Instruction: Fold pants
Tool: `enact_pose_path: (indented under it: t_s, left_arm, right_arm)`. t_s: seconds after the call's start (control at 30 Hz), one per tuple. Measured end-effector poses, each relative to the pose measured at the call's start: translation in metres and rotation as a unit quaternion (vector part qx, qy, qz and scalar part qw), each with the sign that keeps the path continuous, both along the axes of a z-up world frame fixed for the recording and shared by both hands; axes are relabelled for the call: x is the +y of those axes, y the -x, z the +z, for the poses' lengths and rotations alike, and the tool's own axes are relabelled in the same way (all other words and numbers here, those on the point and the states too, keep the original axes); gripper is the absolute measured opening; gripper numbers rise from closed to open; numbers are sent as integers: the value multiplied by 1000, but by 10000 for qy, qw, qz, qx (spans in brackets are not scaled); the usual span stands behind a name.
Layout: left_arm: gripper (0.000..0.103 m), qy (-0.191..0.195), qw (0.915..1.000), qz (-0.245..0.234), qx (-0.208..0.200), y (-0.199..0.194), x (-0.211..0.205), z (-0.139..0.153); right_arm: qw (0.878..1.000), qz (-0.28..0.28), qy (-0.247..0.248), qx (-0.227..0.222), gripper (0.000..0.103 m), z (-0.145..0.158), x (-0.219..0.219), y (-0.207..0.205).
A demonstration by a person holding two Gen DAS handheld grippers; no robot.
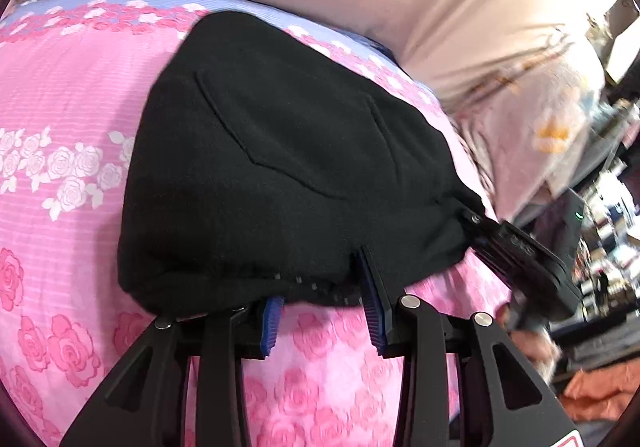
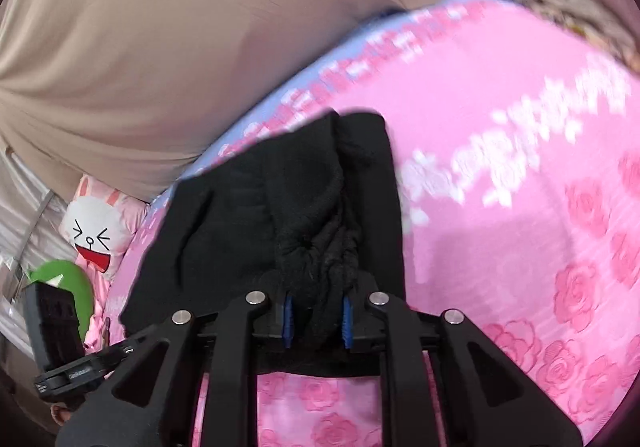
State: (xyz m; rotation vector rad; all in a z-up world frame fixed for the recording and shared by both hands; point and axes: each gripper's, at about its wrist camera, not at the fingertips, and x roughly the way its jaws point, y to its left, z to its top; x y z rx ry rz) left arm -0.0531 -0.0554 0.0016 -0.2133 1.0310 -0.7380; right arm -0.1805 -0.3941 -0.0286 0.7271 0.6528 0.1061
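The left claw (image 1: 324,311) has its blue-padded fingers spread apart, with the hem of the black pants (image 1: 280,175) draped over their tips. The right claw (image 2: 318,321) is clamped on the gathered waistband of the pants (image 2: 288,215), the fabric bunched between its pads. The pants lie folded on the pink rose-print bed cover (image 1: 60,95), reaching toward the bed's far edge with its lilac border. The left view shows a back pocket seam and the other claw at the pants' right corner. Only the right view shows a cartoon rabbit pillow (image 2: 94,235) and a green cushion (image 2: 68,283). No readable writing.
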Motion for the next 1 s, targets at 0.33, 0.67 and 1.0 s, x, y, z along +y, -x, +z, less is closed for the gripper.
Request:
enact_pose_path:
  t_s: [0.33, 0.67, 1.0]
  left_arm:
    - [59, 684, 9971, 324, -47, -10, 98, 39]
    - [63, 612, 9908, 223, 1187, -100, 53, -20]
    - [18, 1223, 9862, 34, 1116, -80, 124, 17]
  right_arm:
    - [9995, -163, 246, -81, 32, 24, -10, 20]
    - [9991, -226, 2, 350, 69, 0, -8, 5]
    - [9987, 481, -17, -189, 30, 44, 45, 21]
